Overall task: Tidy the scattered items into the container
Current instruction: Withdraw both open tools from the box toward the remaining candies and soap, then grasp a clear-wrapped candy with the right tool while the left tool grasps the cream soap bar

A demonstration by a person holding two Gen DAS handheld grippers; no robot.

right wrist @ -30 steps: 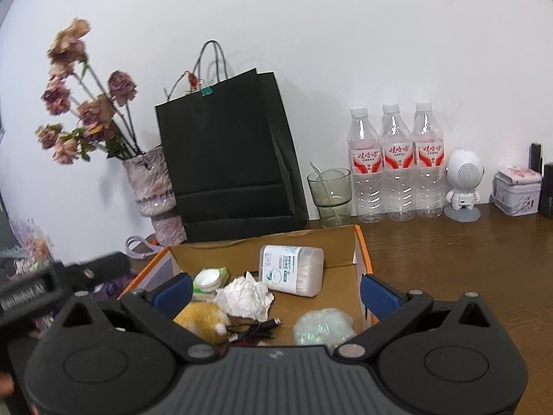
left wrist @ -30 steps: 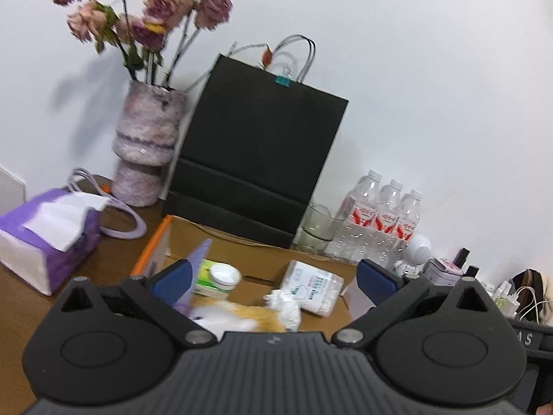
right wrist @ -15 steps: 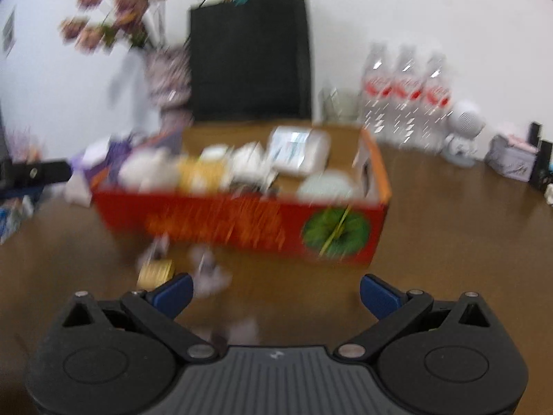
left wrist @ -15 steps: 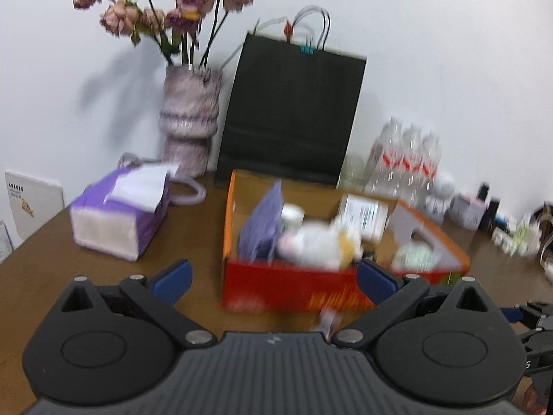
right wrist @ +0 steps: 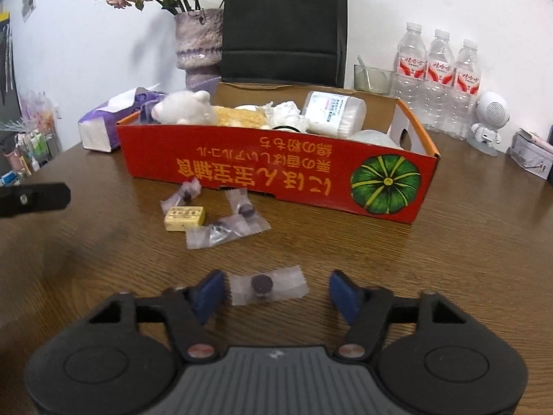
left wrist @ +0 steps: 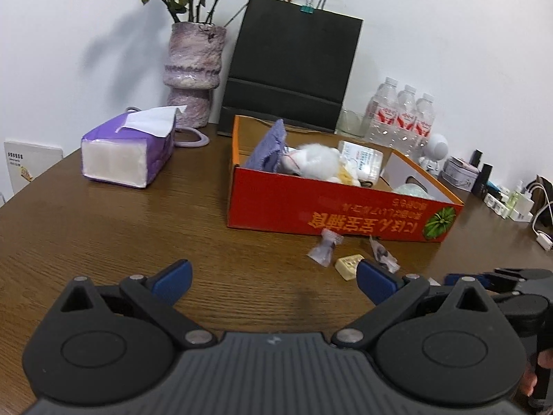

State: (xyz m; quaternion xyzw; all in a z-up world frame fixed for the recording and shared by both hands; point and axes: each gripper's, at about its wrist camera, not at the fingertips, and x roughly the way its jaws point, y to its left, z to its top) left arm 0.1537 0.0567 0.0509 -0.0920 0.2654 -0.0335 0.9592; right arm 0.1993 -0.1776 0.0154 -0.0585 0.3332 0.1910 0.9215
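A red cardboard box (right wrist: 276, 180) (left wrist: 331, 204) holds a white plush toy (right wrist: 186, 109), a crumpled tissue (right wrist: 285, 112) and a cotton swab pack (right wrist: 335, 114). On the table before it lie a small yellow packet (right wrist: 185, 217) (left wrist: 348, 264) and several clear wrapped dark sweets (right wrist: 226, 230) (left wrist: 325, 249). My right gripper (right wrist: 274, 292) is open, low over the table, with one wrapped sweet (right wrist: 268, 285) between its fingers, untouched. My left gripper (left wrist: 273, 282) is open and empty above bare table, left of the sweets.
A purple tissue pack (left wrist: 129, 148), a vase of dried roses (left wrist: 195, 72) and a black paper bag (left wrist: 290, 65) stand behind the box. Water bottles (right wrist: 439, 76), a glass (right wrist: 371, 77), a white robot figure (right wrist: 489, 121) and a tin (right wrist: 532, 154) are at the right.
Both grippers have pulled back from above the box and dropped low in front of it. The right gripper now straddles a wrapped sweet on the table.
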